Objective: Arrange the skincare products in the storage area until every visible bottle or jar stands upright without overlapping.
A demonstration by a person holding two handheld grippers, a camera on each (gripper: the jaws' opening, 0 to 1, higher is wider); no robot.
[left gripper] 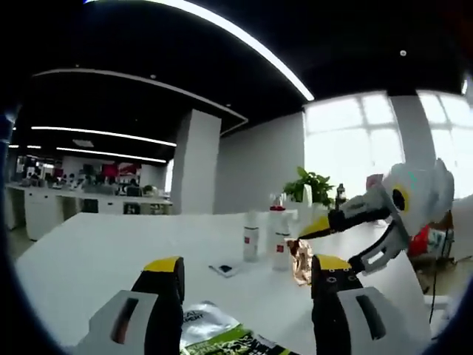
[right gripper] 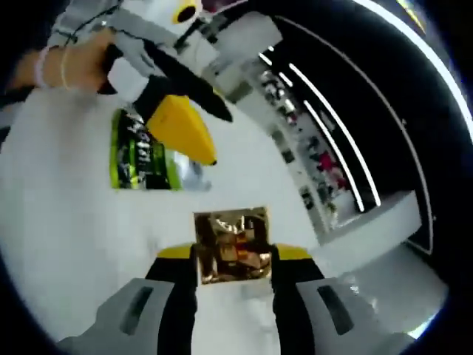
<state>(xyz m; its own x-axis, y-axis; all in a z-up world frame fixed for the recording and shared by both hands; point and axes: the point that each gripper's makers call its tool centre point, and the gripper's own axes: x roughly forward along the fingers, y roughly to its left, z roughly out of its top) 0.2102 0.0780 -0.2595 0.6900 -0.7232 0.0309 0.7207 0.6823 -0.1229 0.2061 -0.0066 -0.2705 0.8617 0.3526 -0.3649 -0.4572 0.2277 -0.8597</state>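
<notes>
- Left hand-held gripper [left gripper: 247, 277]: in the left gripper view we see its two yellow-tipped jaws rising from 6 o'clock, spread wide, nothing between them. In the right gripper view we find it entering from 11 o'clock, a person's hand [right gripper: 63, 63] gripping it.
- Right hand-held gripper [right gripper: 233, 255]: in the right gripper view we log its jaws closed against both sides of a gold foil packet [right gripper: 231, 246], which stands between the tips at 6 o'clock. In the left gripper view it reaches in from 3 o'clock, with the same packet [left gripper: 300, 260] at its tip.
- Green-and-black pouch [left gripper: 214, 334]: lying flat on the white tabletop [left gripper: 96, 251], at 6 o'clock between the left jaws; in the right gripper view we place it [right gripper: 142, 159] at 10 o'clock, beneath the left gripper's tip.
- Two white bottles with red bands [left gripper: 251, 238], [left gripper: 279, 244]: upright, near each other but apart, just right of centre in the left gripper view.
- Small flat dark-and-white item [left gripper: 224, 269]: on the tabletop just before the bottles; we cannot tell what it is.
- Potted plant [left gripper: 310, 185]: at 2 o'clock, at the far edge of the tabletop.
</notes>
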